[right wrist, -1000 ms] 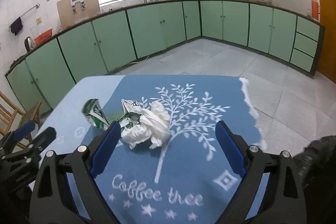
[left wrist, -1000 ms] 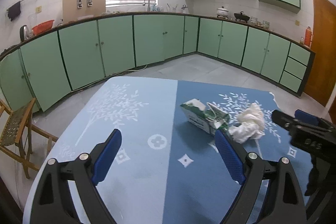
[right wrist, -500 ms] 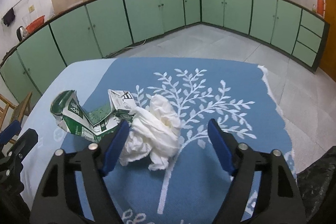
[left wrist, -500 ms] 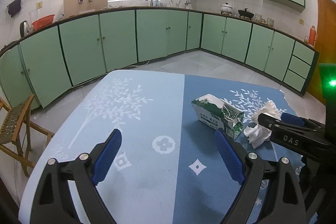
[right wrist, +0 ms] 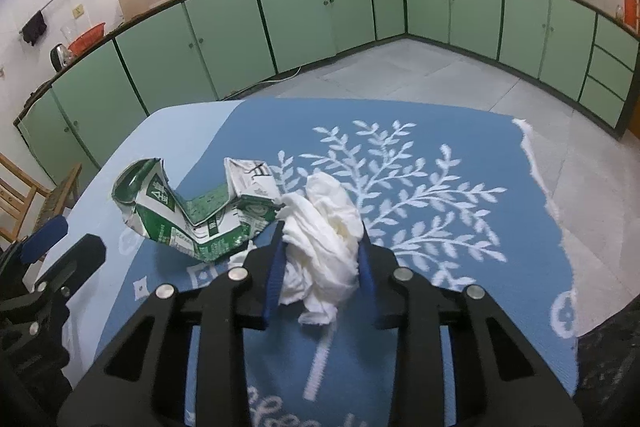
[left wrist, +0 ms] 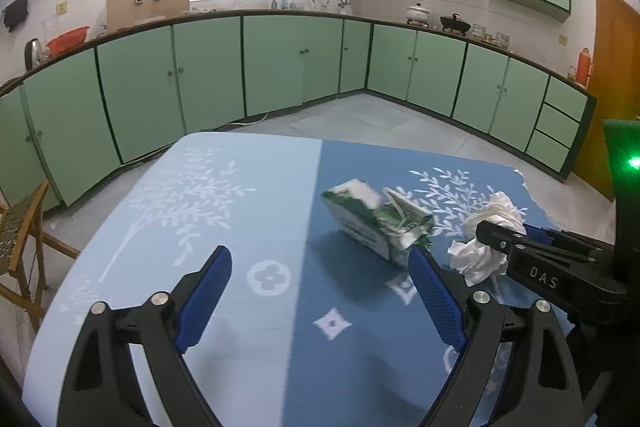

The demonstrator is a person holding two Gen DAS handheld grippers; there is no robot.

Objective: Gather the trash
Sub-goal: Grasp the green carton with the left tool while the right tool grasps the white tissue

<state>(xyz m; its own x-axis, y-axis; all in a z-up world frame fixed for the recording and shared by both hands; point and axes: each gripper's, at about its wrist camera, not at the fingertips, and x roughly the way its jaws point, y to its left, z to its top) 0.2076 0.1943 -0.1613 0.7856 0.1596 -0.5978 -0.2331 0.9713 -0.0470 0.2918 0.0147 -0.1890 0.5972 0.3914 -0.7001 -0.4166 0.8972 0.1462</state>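
A crumpled white tissue lies on the blue tablecloth. My right gripper has closed its blue pads on both sides of the tissue; the tissue also shows in the left wrist view, with the right gripper against it. A crushed green-and-white carton lies just left of the tissue; in the left wrist view the carton sits ahead of my right fingertip. My left gripper is open and empty above the cloth.
The table edge runs along the right, with a torn cloth border. A dark trash bag sits at the lower right. A wooden chair stands left of the table. Green cabinets line the far walls.
My right gripper moved forward over the tissue and closed its fingers onto it. My left gripper drifted slightly and stays open.
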